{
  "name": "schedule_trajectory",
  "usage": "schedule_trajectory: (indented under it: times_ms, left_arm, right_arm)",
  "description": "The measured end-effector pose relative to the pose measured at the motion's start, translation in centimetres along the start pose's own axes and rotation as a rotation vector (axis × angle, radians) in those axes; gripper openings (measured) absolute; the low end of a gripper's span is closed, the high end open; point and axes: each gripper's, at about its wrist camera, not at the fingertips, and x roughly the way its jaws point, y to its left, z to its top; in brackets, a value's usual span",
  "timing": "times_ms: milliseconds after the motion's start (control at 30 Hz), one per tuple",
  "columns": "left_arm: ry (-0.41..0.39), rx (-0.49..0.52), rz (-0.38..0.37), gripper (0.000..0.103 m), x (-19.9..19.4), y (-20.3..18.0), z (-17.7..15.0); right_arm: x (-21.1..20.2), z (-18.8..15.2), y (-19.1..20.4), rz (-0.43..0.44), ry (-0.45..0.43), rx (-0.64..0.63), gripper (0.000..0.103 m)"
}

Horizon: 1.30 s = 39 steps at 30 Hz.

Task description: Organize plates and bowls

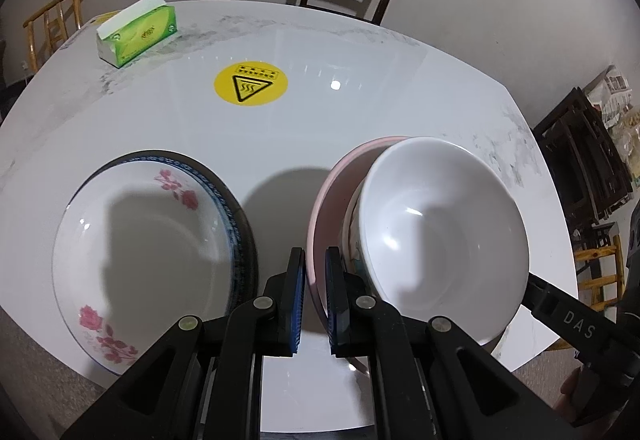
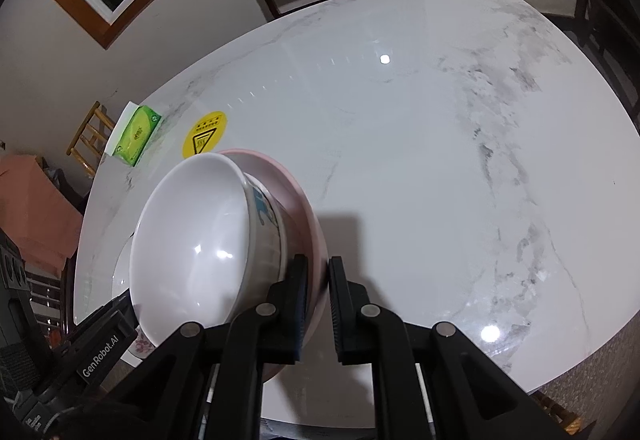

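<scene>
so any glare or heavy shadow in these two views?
Left wrist: small lamp glare on the table, tool shadow across the floral bowl. Right wrist: glare spots on the table, highlights inside the white bowl; strong fisheye bending in both.

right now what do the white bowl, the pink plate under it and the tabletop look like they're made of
White bowl: probably melamine or glazed ceramic, given its glossy highlights and printed outer wall.
Pink plate: smooth, evenly coloured with a softer sheen, likely melamine or plastic.
Tabletop: polished marble or marble-look slab, with grey veining and mirror-like lamp reflections.
</scene>
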Motion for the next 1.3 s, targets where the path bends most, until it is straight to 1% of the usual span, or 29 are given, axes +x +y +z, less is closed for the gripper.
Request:
schedule_trajectory:
  times_ms: [433, 733, 867, 1067, 1300]
  left_arm:
    - [-0.041, -0.047, 0.035, 0.005, -2.3, 3.2, 0.7]
    - [-0.080, -0.096, 0.086, 0.005, -4.6, 6.9, 0.9]
    - [-0.096, -0.137, 0.101, 0.005, -5.6, 8.9, 0.8]
    - [-0.108, -0.180, 0.129, 0.005, -6.5, 11.7, 0.3]
    - [-0.092, -0.223, 0.158, 0.005, -6.2, 14.5, -0.4]
  right_arm:
    - [-0.1, 0.3, 4.5, 0.026, 0.002, -0.084, 0.011]
    - [0.5, 0.1, 9.1, 0.061, 0.024, -0.159, 0.011]
    - [0.7, -0.1, 11.3, 0.072, 0.032, -0.198, 0.011]
    - [2.1, -0.5, 14.2, 0.090, 0.060, -0.241, 0.011]
    - [4.4, -1.2, 16.4, 0.099, 0.106, -0.261, 0.011]
